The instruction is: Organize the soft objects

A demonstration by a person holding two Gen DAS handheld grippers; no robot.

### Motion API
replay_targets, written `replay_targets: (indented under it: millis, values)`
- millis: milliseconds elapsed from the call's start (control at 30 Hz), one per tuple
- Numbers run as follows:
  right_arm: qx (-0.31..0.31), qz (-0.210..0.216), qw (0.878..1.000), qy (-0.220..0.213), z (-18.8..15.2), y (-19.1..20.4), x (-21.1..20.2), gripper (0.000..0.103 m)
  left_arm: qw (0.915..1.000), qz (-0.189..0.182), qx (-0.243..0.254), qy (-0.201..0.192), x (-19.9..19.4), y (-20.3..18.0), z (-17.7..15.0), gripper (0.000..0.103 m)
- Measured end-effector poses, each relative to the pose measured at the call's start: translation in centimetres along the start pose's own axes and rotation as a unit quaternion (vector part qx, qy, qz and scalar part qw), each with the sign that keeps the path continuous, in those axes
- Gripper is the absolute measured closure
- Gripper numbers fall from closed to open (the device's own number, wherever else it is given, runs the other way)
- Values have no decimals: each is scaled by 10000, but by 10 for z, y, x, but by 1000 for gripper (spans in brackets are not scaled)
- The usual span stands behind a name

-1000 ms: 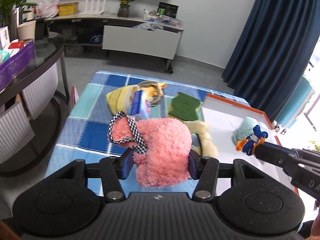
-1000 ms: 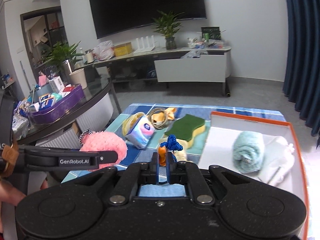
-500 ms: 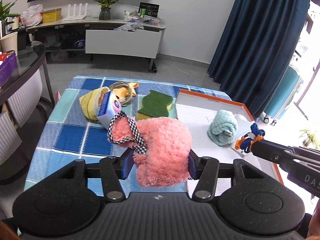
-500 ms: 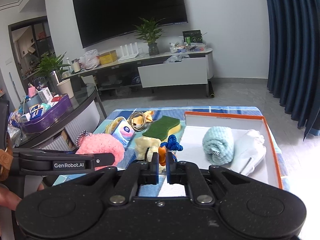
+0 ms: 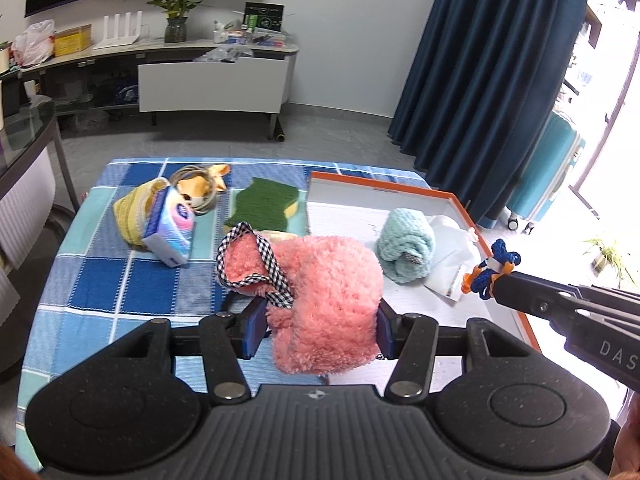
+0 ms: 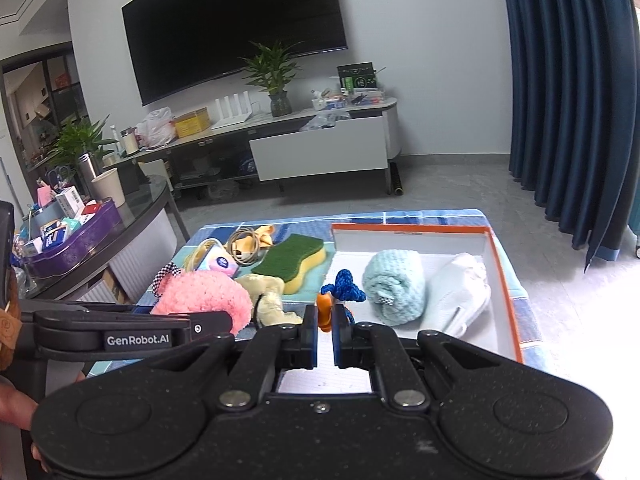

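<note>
pink fluffy pouch (image 5: 328, 288) is clamped in left gripper (image 5: 318, 330); right gripper (image 6: 325, 334) is pinching a blue-orange knitted toy (image 6: 340, 290).

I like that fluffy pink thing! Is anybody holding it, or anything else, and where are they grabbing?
Yes. The left tool squeezes the pink fluffy pouch by its sides. The right tool pinches the blue and orange rope toy by its orange end.
</note>
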State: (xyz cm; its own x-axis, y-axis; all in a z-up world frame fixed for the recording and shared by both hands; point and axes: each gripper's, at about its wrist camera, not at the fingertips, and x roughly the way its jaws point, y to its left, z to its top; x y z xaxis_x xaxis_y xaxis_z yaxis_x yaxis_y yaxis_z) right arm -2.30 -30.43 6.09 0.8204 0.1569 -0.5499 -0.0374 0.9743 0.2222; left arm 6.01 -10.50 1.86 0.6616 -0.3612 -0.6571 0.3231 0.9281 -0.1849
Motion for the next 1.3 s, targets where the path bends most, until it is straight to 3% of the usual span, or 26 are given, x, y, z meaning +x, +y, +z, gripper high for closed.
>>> replay_targets:
  millis: [733,900,1300]
  values:
    - [279,-717,9970,77,-5,-42,-16,94,9986,-290,427,127,20,-49,-1,49]
    - [175,-1069,9939,194,-7,-46,-16,94,9981,-311,511,153,24,-57,-2,49]
    - [37,-1316,9907,348,-10,-56,-11,94,9974,-315,610,201,30,-65,-3,49]
